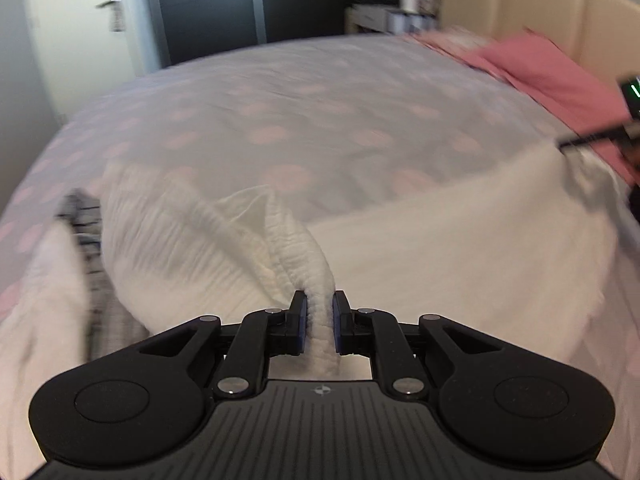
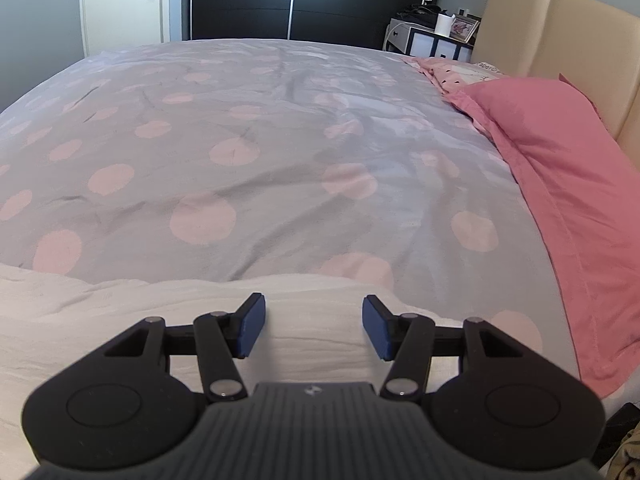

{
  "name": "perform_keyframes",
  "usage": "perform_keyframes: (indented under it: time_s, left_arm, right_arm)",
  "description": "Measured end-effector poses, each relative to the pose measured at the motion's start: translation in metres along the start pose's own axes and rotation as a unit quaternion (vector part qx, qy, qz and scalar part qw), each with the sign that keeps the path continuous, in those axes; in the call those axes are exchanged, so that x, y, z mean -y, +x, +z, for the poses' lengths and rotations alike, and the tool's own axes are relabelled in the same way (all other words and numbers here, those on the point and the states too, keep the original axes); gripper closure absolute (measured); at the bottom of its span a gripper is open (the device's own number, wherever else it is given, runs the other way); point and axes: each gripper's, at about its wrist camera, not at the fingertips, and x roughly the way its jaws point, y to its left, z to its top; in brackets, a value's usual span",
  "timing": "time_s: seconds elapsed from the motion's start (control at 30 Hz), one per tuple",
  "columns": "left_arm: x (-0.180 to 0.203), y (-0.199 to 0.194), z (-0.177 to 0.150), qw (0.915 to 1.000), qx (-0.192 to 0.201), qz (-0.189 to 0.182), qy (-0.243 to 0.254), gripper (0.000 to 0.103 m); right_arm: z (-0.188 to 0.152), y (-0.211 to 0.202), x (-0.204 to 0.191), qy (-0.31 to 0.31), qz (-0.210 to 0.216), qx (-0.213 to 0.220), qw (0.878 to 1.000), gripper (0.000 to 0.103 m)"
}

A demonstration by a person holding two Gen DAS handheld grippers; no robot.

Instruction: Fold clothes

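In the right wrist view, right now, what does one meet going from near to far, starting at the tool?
Right tool, open → white garment → dotted bedspread → dark wardrobe.

White crinkled garment (image 1: 440, 248), rumpled, bunched edge lifted off bed

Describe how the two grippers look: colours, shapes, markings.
Both the left gripper and right gripper look alike: black linkage arms with silver rivets, blue pads on the fingers, round black discs either side, and a ribbed grey body bearing a small emblem.
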Motion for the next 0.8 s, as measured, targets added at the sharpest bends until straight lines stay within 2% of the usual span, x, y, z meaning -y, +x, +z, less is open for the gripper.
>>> perform_keyframes:
  time_s: [0.03, 0.13, 0.2, 0.27, 0.4, 0.47, 0.6, 0.63, 0.7, 0.8]
  left_arm:
    - [0.009, 0.005, -0.002, 0.9998, -0.01, -0.016, 0.012, 0.081]
    - [0.034, 0.02, -0.009, 0.996, -0.04, -0.062, 0.05, 0.07]
    - [0.038, 0.018, -0.013, 0.9934, -0.041, -0.083, 0.069, 0.061]
    - [0.034, 0.01, -0.015, 0.9915, -0.034, -0.099, 0.078, 0.06]
    - [0.01, -0.004, -0.017, 0.9947, -0.007, -0.077, 0.068, 0.06]
    - [0.009, -0.003, -0.018, 0.9947, -0.013, -0.054, 0.087, 0.065]
    - [0.018, 0.001, -0.032, 0.988, -0.028, -0.045, 0.145, 0.066]
    - [0.022, 0.002, -0.036, 0.9857, -0.031, -0.043, 0.16, 0.066]
    - [0.028, 0.008, -0.044, 0.9821, -0.035, -0.027, 0.183, 0.065]
    - [0.042, 0.018, -0.05, 0.9763, -0.031, -0.029, 0.212, 0.065]
  right_arm:
    - [0.0, 0.0, -0.001, -0.001, 0.002, 0.0, 1.0, 0.046]
    - [-0.001, 0.0, -0.003, -0.004, 0.006, -0.002, 1.0, 0.045]
    - [-0.001, 0.001, -0.004, -0.005, 0.007, -0.003, 1.0, 0.045]
    - [-0.001, 0.001, -0.006, -0.007, 0.01, -0.006, 1.0, 0.045]
    - [-0.001, 0.0, -0.013, -0.012, 0.021, -0.008, 1.0, 0.045]
    - [0.0, -0.003, -0.023, -0.014, 0.044, -0.008, 0.999, 0.047]
    - [0.001, -0.013, -0.056, -0.034, 0.111, -0.003, 0.993, 0.049]
    - [0.001, -0.017, -0.067, -0.043, 0.127, 0.0, 0.991, 0.054]
    - [-0.003, -0.023, -0.091, -0.066, 0.158, -0.001, 0.985, 0.054]
    - [-0.009, -0.033, -0.128, -0.099, 0.204, -0.003, 0.974, 0.054]
